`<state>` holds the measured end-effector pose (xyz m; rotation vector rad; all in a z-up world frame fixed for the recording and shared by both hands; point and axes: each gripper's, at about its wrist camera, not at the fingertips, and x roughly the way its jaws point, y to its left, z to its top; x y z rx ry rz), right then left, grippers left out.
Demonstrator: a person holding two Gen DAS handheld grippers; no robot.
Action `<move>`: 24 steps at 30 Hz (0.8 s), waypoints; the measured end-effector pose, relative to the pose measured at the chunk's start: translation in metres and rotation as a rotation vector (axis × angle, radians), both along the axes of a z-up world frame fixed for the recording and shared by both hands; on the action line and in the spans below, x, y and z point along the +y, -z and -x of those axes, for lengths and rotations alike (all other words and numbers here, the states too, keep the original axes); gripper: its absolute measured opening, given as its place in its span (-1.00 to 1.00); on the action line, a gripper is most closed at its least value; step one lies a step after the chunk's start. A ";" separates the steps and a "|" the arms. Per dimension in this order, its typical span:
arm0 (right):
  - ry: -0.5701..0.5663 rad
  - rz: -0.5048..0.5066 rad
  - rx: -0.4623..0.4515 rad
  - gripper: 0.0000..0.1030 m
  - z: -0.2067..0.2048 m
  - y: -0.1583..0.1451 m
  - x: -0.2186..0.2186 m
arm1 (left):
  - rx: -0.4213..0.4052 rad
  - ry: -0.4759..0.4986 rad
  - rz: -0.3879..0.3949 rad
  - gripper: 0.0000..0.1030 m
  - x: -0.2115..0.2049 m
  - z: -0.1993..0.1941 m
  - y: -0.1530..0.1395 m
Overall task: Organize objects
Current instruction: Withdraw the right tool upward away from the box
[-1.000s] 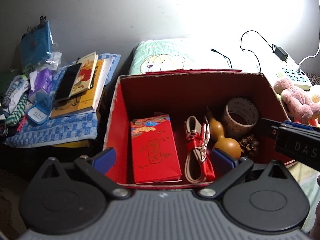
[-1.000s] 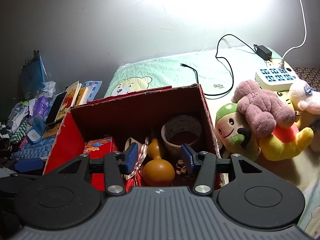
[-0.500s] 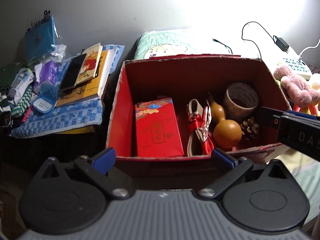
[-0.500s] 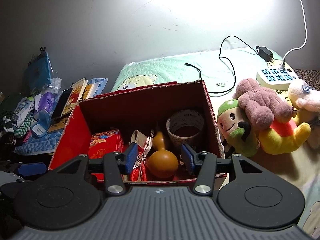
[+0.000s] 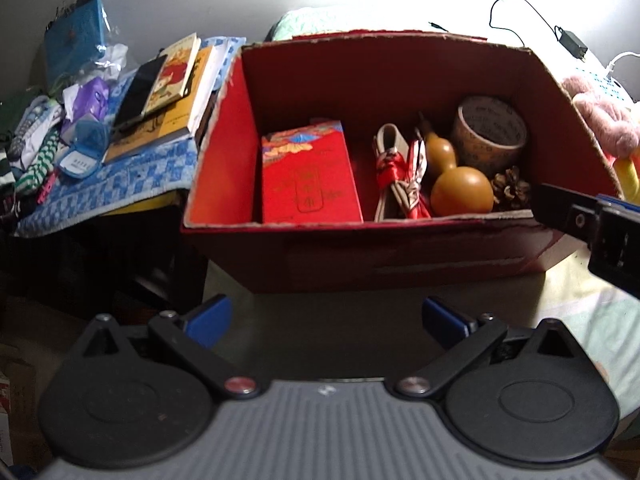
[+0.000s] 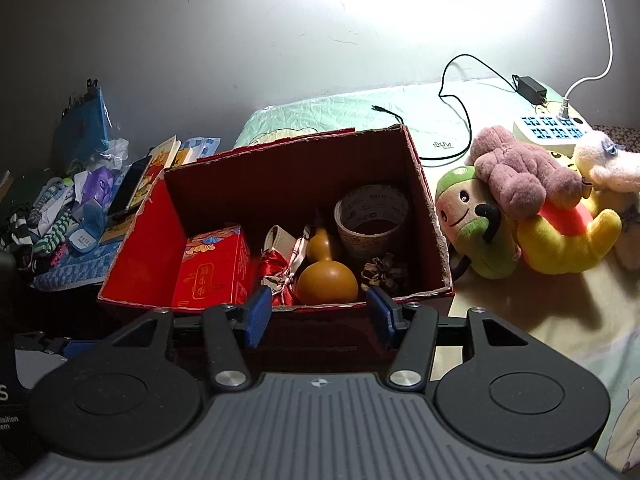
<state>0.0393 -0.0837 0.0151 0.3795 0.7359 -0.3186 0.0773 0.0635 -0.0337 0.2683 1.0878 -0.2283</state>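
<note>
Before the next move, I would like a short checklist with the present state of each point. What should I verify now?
1. Left gripper open and holding nothing: ok.
2. Right gripper open and holding nothing: ok.
3. Red box stands upright with its top open: ok.
4. Gourd, tape roll, pine cone, red packet and ribbon bundle lie inside the box: ok.
5. Free floor space left in the box for more things: cannot tell.
6. Plush toys beside the box are outside it: not ok, if they belong in the box.
</note>
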 end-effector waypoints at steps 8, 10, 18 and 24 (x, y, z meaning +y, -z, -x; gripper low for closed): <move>-0.014 -0.038 0.045 0.08 0.008 0.013 0.000 | 0.033 -0.026 -0.026 0.97 0.004 -0.002 0.012; -0.009 -0.040 0.066 0.08 0.008 0.018 -0.001 | 0.042 -0.024 -0.033 0.97 0.004 -0.002 0.015; -0.003 -0.084 0.110 0.08 0.008 0.028 -0.002 | 0.064 -0.015 -0.044 0.97 0.001 -0.003 0.022; 0.001 -0.087 0.117 0.09 0.006 0.031 -0.003 | 0.070 -0.011 -0.049 0.97 -0.001 -0.003 0.026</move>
